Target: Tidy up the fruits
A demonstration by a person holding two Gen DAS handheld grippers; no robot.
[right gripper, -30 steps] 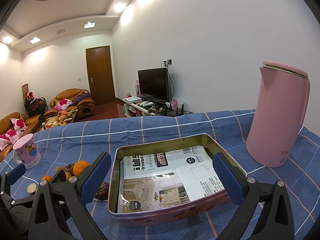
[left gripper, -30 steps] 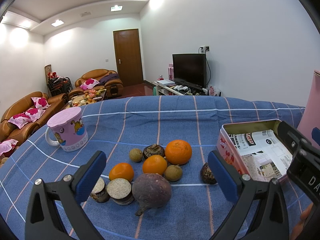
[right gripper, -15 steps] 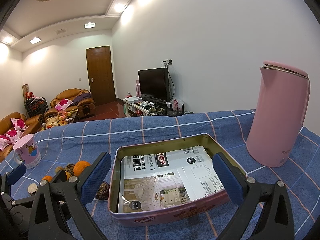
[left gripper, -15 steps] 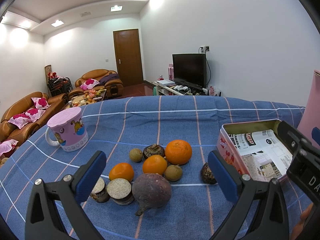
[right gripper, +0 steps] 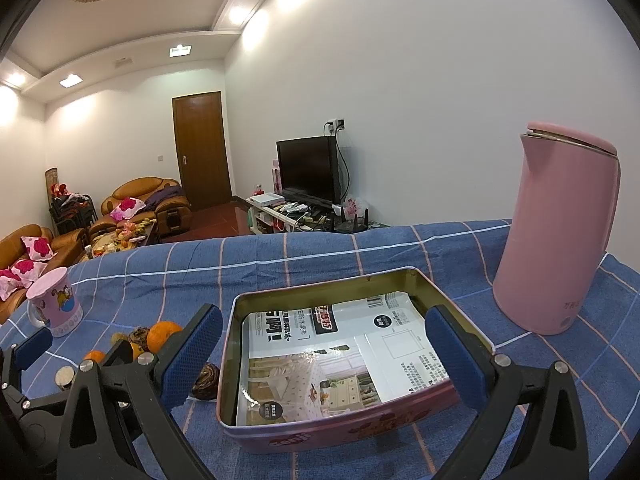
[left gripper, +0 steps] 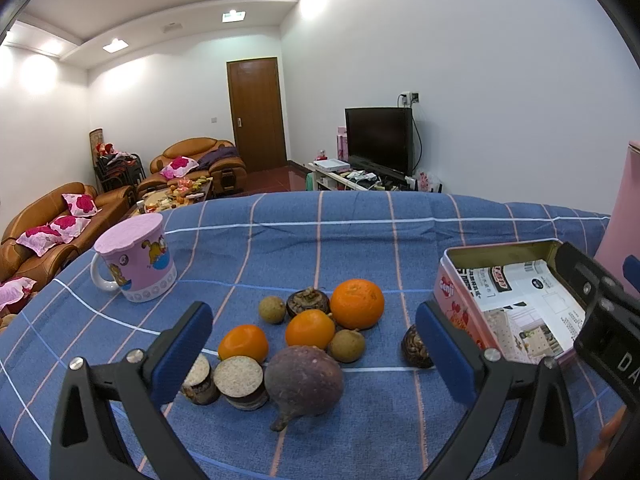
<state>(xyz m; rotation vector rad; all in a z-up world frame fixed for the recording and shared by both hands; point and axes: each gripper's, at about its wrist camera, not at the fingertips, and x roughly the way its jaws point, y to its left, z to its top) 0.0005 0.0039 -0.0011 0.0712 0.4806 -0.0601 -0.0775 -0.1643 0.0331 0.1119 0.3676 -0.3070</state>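
Left gripper [left gripper: 316, 354] fingers [left gripper: 182, 350] spread (nothing held) over clustered fruits [left gripper: 310, 330], pink tin [left gripper: 454, 300] rightward.

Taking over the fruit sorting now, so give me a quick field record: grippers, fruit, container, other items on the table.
left gripper: open, empty, facing the fruit pile
right gripper: open, empty, facing the tin
fruit: three oranges, largest at the back; big purple fruit nearest; two small brown round fruits; dark ones among them; all on the blue checked cloth
tin: pink, open, lined with printed paper, no fruit inside
stray fruit: dark, beside the tin's left wall
other: pink mug, pink kettle
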